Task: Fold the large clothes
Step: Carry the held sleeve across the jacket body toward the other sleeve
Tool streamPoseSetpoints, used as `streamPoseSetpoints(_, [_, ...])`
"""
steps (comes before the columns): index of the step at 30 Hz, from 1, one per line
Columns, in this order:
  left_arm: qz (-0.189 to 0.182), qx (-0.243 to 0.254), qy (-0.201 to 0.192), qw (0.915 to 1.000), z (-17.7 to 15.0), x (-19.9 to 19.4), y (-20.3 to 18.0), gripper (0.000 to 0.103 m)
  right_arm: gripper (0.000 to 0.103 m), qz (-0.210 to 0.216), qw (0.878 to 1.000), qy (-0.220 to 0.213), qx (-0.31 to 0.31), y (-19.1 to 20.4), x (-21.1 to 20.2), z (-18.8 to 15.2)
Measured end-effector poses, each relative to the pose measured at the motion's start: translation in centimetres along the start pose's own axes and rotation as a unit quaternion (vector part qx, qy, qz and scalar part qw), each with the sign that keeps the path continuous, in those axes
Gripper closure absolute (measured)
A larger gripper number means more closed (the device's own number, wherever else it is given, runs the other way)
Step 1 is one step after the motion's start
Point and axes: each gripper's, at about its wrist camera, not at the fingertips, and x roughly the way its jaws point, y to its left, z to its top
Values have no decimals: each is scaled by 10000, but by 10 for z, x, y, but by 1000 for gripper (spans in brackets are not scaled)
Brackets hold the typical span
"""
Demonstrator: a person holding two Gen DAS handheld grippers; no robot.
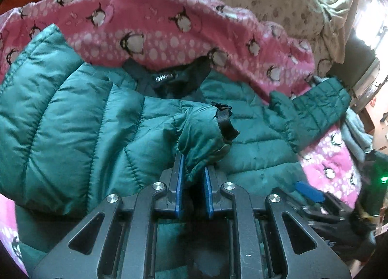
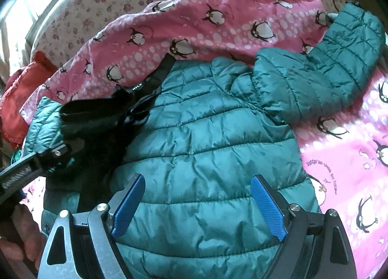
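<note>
Teal puffer jacket (image 2: pixel 213 133) lies spread on the penguin blanket (image 2: pixel 218 24). Left claw (image 1: pixel 192 170) clenches the sleeve cuff (image 1: pixel 201 131), likely to fold it inward; right claw (image 2: pixel 197 206) gapes unladen just above the back panel.

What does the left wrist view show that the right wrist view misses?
Only left: the left hand-held gripper shut on a sleeve cuff folded over the jacket. Only right: the right hand-held gripper open above the jacket's back, and a red garment. Both: the green jacket, its other sleeve, the penguin blanket.
</note>
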Motion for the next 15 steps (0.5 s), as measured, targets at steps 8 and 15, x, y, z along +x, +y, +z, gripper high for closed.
streamPoseSetpoints(8, [-176, -208, 268, 9993, -8, -2, 7, 70, 15, 32, 9998, -21, 184, -8, -6, -2])
streamPoseSetpoints(15, [-215, -111, -98, 9997, -26, -61, 19, 50, 15, 337, 9992, 57, 225, 3, -7, -3])
